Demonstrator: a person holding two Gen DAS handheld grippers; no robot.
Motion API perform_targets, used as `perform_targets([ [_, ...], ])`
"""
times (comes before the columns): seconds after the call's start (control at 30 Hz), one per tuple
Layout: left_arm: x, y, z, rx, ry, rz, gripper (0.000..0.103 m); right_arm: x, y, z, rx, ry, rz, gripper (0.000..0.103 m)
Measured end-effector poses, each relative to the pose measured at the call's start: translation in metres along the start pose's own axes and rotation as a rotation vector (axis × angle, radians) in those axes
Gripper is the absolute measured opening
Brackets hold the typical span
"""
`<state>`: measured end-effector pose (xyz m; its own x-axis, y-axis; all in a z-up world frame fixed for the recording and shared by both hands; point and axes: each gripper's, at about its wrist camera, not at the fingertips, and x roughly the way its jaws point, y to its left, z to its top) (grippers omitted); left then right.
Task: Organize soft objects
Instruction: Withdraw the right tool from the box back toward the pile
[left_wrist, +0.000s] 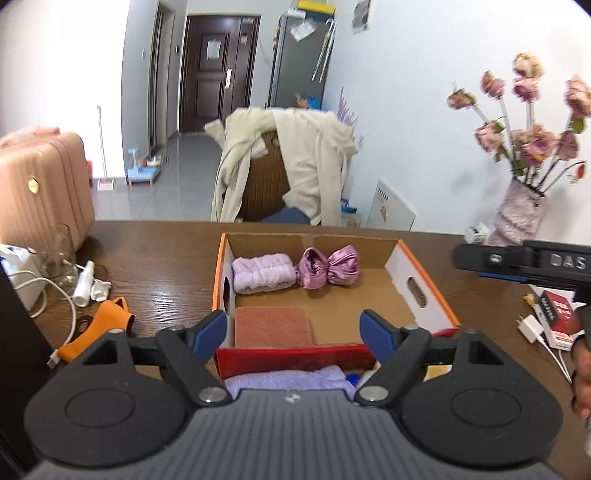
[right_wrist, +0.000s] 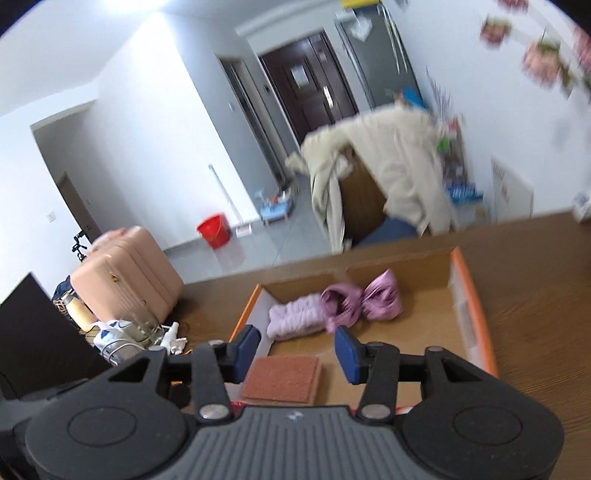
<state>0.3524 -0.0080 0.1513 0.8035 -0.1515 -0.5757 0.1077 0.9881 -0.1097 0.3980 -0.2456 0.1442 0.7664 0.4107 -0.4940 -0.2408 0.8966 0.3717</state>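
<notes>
Both sets of jaws stood apart and empty: the left gripper (left_wrist: 293, 334) wide, the right gripper (right_wrist: 295, 354) about half open, each above the near end of the cardboard box (left_wrist: 424, 288) on the table (left_wrist: 155, 258). This looked like a release step, with another soft item to fetch next, probably the lavender cloth (left_wrist: 288, 380) below the left gripper. Inside, the rust pad (left_wrist: 273, 326) lay flat at the near left; the lilac towel roll (left_wrist: 264, 275) and satin bundle (left_wrist: 328, 267) lay end to end, long axes along the far wall.

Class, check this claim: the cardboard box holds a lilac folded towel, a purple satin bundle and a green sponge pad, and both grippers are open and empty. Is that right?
One detail is wrong: the sponge pad is reddish-brown, not green, as the left wrist view shows. The rest stands: the cardboard box holds the lilac towel and satin bundle, and the left gripper and right gripper are open and empty.
</notes>
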Motion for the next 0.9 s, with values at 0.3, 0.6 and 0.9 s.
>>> perform_targets([
  [0.3,-0.082,-0.023,-0.051,0.032,-0.176,0.056,0.092,-0.121,0.007,-0.052,-0.232,-0.172,-0.081,0.065],
  [0.6,-0.133,-0.024,-0.155,0.016,-0.284,0.05,0.099,-0.177,0.029,-0.16,-0.419,-0.33,-0.086,0.074],
  [0.9,-0.145,-0.025,-0.236,0.069,-0.268,0.082,0.101,-0.189,0.023,-0.252,-0.325,-0.325,-0.079,0.079],
])
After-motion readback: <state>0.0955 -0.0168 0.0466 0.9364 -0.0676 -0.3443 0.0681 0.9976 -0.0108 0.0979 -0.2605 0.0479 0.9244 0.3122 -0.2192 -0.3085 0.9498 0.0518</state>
